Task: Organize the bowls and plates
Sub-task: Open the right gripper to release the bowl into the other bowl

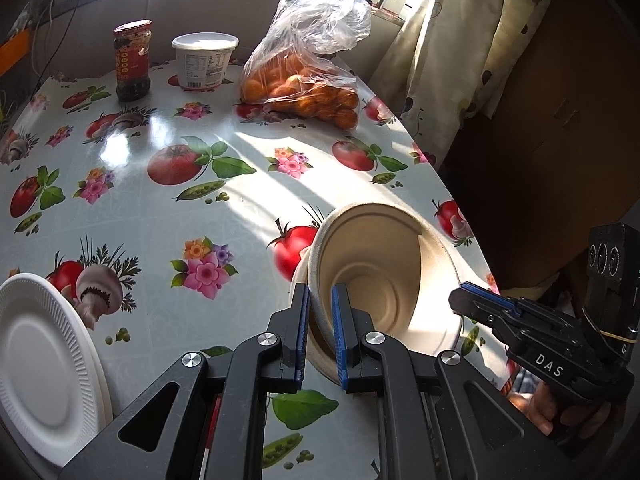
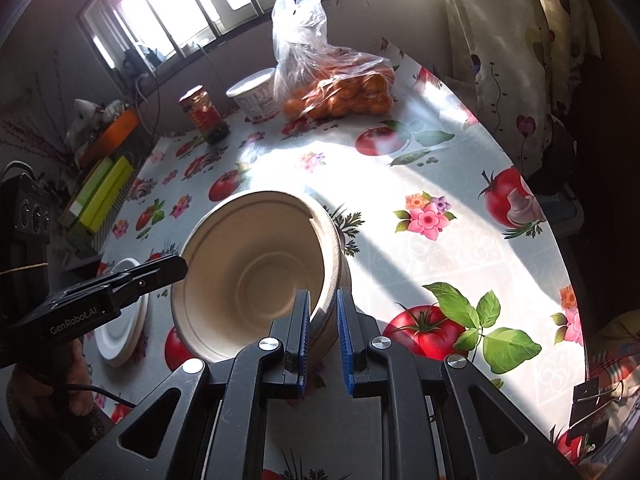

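A beige paper bowl point(image 1: 384, 276) is tilted above the table, over another bowl or plate whose pale rim point(image 1: 298, 276) shows beneath it. My left gripper point(image 1: 321, 296) is shut on the bowl's left rim. My right gripper point(image 2: 323, 300) is shut on the rim of the same bowl point(image 2: 256, 272) from the other side; it also shows in the left wrist view point(image 1: 480, 304). A stack of white foam plates point(image 1: 44, 364) lies at the table's near left, also seen in the right wrist view point(image 2: 120, 336).
On the tomato-print tablecloth point(image 1: 160, 200) at the far side stand a sauce jar point(image 1: 132, 60), a white tub point(image 1: 205, 60) and a plastic bag of oranges point(image 1: 304, 80). A curtain point(image 1: 452, 40) hangs past the right edge. Green boxes point(image 2: 100, 196) lie off the left edge.
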The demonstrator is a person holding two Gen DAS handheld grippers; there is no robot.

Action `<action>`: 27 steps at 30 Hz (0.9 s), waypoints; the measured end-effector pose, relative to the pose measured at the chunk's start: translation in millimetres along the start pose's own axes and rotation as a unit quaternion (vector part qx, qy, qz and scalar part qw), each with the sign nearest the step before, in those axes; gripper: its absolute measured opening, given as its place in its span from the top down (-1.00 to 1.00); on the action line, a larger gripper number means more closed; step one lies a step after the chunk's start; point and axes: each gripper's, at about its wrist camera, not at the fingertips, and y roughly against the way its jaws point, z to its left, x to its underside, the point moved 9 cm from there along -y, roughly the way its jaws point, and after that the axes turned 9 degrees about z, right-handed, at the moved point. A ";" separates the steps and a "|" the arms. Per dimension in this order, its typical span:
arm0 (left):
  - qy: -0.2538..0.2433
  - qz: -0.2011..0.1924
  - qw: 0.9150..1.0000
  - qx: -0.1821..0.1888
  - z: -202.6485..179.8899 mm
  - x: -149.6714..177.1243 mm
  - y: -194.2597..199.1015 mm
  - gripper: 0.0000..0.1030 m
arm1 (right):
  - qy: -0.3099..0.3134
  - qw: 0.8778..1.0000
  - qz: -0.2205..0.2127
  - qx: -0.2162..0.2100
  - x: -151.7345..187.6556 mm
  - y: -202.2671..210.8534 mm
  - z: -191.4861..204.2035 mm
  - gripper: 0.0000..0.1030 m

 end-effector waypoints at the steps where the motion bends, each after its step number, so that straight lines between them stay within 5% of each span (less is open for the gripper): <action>1: 0.000 0.001 1.000 0.000 0.4 0.6 -1.2 0.78 | -0.001 1.000 0.001 0.000 0.6 -1.3 -0.6 0.73; 27: 0.012 0.019 1.000 -0.003 7.3 6.9 -17.1 0.78 | -0.005 1.000 0.011 0.001 1.6 -14.3 -5.2 0.69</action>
